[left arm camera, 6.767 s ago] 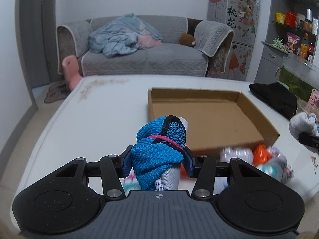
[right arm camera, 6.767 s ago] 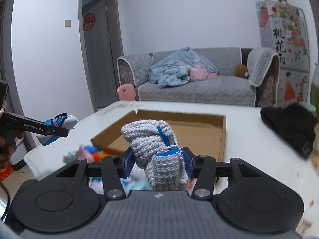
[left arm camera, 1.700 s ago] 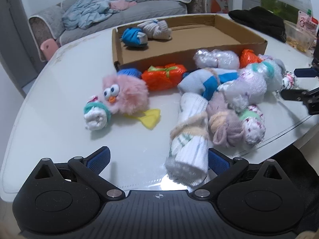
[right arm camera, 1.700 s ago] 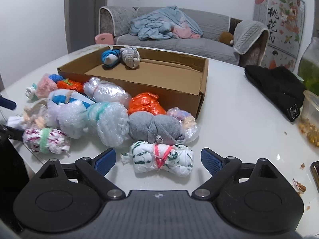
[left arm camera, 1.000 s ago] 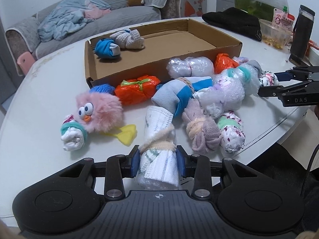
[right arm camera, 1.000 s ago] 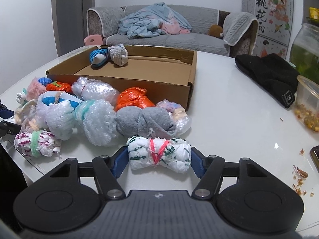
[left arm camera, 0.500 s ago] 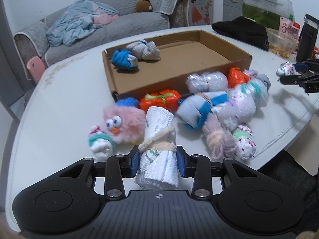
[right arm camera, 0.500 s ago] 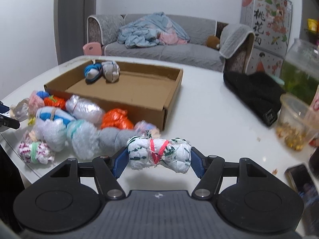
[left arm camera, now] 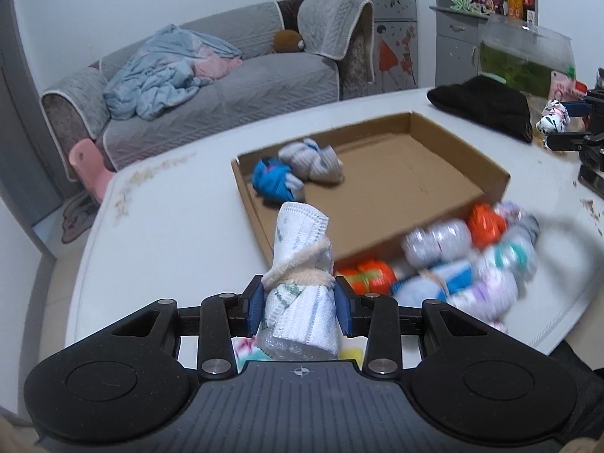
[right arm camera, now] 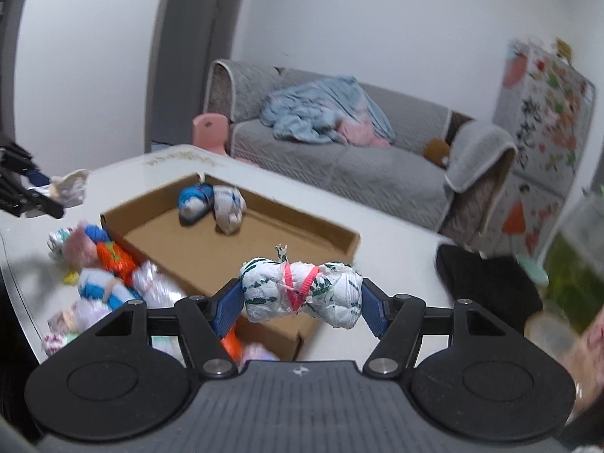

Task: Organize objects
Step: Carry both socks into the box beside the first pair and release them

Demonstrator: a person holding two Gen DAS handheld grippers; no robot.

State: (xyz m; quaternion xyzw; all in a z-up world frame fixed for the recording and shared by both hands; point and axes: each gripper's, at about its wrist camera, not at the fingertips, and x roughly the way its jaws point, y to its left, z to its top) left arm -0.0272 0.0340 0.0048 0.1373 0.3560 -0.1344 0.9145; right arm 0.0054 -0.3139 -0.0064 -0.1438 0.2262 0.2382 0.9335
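My left gripper (left arm camera: 298, 307) is shut on a white rolled sock bundle (left arm camera: 300, 264) tied with a cream band, held above the table near the box's left front corner. My right gripper (right arm camera: 300, 307) is shut on a white-and-green bundle (right arm camera: 302, 292) tied with a pink band, held above the box's right front corner. The shallow cardboard box (left arm camera: 494, 179) (right arm camera: 347, 236) holds a blue bundle (left arm camera: 273, 183) (right arm camera: 192, 198) and a grey bundle (left arm camera: 311, 162) (right arm camera: 228, 207) at its far left end. Several more bundles (left arm camera: 464, 260) (right arm camera: 109, 283) lie in front of the box.
A black cloth (left arm camera: 487, 107) (right arm camera: 490, 283) lies on the white table right of the box. A pink fuzzy toy (right arm camera: 77, 251) sits among the bundles. A clear container (left arm camera: 524, 60) stands at the far right. A grey sofa (left arm camera: 226, 87) stands behind the table.
Both grippers have lifted higher with their bundles and moved toward the box. The pile on the table now sits lower in both views.
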